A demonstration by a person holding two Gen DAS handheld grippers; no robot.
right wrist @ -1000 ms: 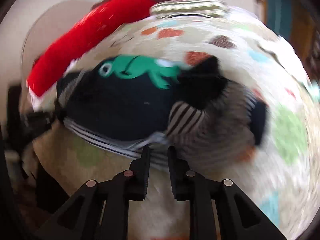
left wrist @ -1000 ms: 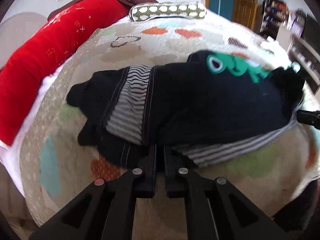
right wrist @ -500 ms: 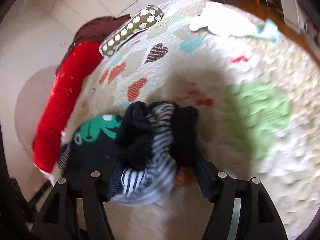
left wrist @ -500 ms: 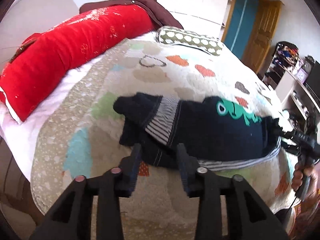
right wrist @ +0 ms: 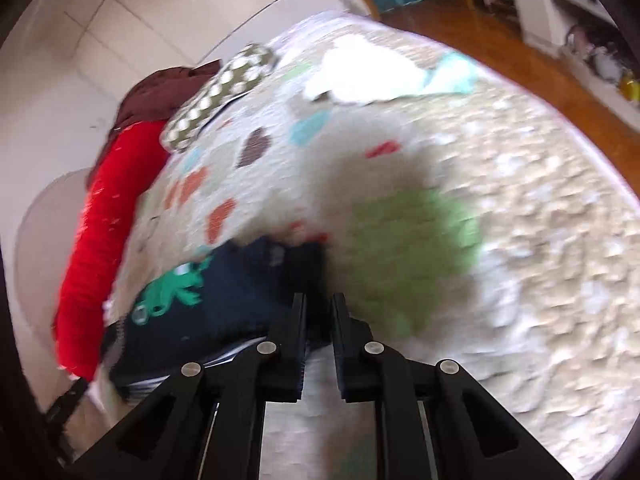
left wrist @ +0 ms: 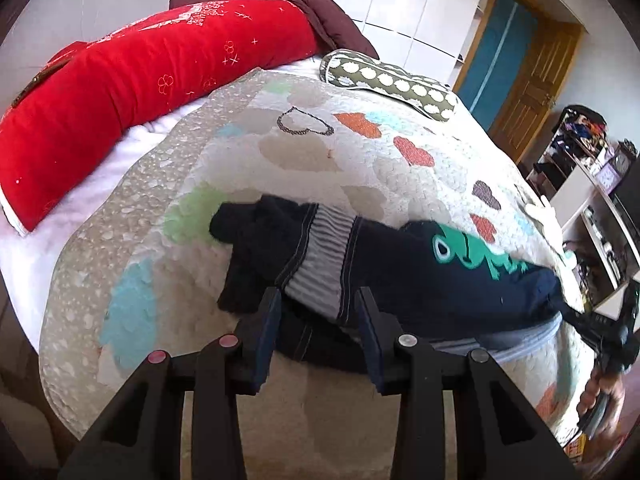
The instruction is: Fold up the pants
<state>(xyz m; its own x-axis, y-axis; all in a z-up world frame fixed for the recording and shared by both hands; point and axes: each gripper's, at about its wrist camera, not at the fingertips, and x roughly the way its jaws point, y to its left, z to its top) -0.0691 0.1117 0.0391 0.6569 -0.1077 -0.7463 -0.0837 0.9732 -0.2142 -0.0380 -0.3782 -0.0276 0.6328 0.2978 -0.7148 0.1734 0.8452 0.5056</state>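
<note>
The pants (left wrist: 416, 284) are dark navy with grey striped panels and a green animal patch. They lie folded in a long bundle across the quilt. My left gripper (left wrist: 318, 304) is open, its fingers on either side of the striped panel at the bundle's left end, holding nothing. In the blurred right wrist view my right gripper (right wrist: 319, 308) is nearly shut with the right end of the pants (right wrist: 224, 296) between its fingers. The right gripper (left wrist: 612, 328) and the hand holding it show at the left wrist view's right edge.
A patterned quilt (left wrist: 352, 152) covers the bed. A long red bolster (left wrist: 132, 92) lies at the far left, a dark red garment (left wrist: 320, 20) behind it, a spotted green pillow (left wrist: 392, 84) at the far side. Shelves (left wrist: 592, 184) and a wooden door (left wrist: 532, 92) stand right.
My left gripper opened, let go of the pants and pulled back. My right gripper swung to the bundle's right end, opened wide, then closed on it.
</note>
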